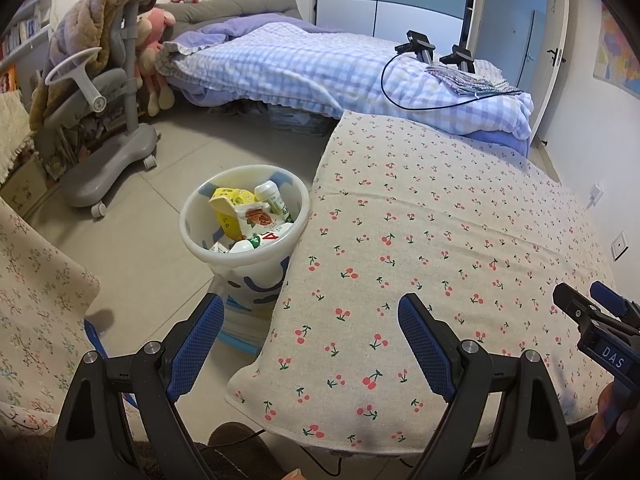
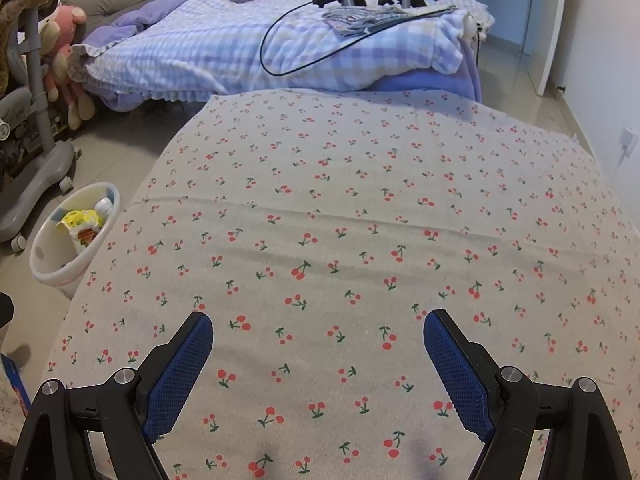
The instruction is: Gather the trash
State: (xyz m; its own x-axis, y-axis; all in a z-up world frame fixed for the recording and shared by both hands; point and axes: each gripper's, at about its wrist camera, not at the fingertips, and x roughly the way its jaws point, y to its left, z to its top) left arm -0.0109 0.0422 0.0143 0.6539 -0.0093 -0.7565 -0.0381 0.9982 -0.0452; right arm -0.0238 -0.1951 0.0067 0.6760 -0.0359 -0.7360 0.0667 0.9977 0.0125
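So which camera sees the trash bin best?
The left wrist view: the trash bin is near the middle, its whole rim and the cartons and bottles inside showing. In the right wrist view it sits at the left edge, partly hidden by the tablecloth.

- Tabletop cloth (image 2: pixel 360 208): beige, scattered with red cherries on green stems.
- Trash bin (image 1: pixel 200 236): white, blue markings on its side.
- Bed cover (image 1: pixel 280 68): lilac-and-white check.
- Carton (image 1: pixel 228 210) in the bin: yellow.
- Plush toy (image 1: pixel 154 56): pink.
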